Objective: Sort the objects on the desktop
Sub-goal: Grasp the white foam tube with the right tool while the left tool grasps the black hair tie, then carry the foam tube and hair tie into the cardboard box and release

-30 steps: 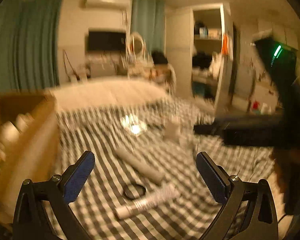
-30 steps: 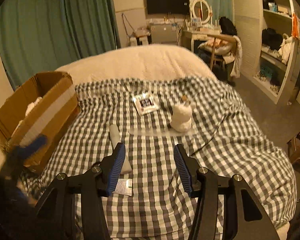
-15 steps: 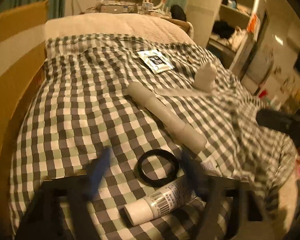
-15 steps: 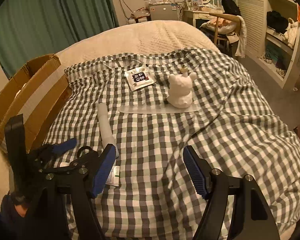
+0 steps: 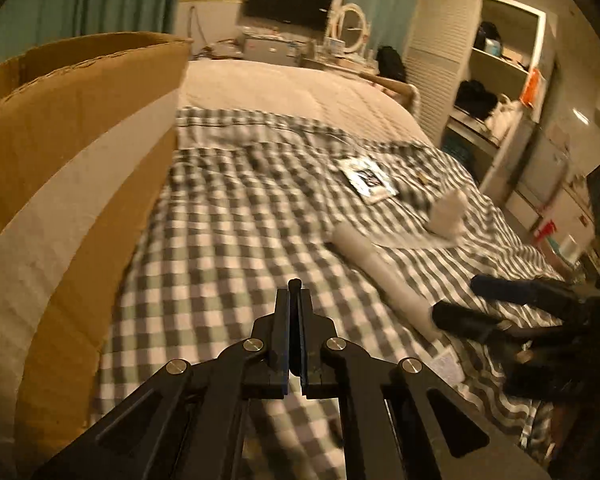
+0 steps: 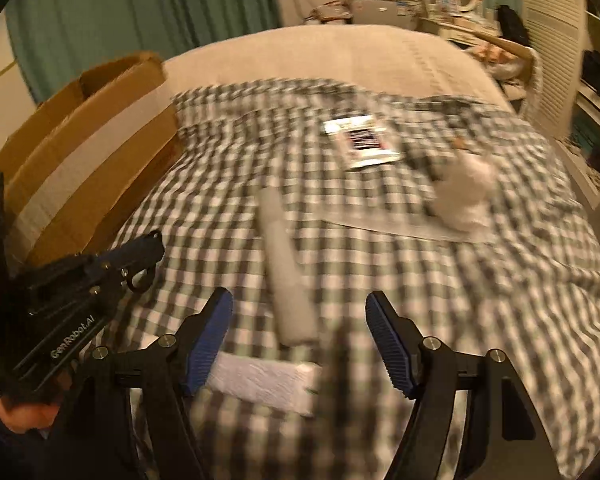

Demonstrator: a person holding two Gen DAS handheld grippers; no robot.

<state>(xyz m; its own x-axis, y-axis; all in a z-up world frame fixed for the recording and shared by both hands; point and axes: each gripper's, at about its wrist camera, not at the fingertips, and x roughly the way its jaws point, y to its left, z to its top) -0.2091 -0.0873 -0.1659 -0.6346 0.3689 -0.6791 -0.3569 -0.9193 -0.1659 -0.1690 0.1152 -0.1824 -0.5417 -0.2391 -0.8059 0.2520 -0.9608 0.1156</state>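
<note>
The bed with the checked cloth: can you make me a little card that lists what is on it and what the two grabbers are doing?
Surface: checked cloth on a bed
Left gripper: fingers shut on a black ring, beside the cardboard box
Right gripper: fingers open, holding nothing, above the near end of the grey roll
Nearest item: white tube, lying flat
Farther items: printed packet; white toy, blurred
Box contents: not visible

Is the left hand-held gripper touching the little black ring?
Touching. In the left wrist view the left hand-held gripper is shut on the black ring, whose edge pokes out at the fingertips; the right wrist view shows it dangling from them.
</note>
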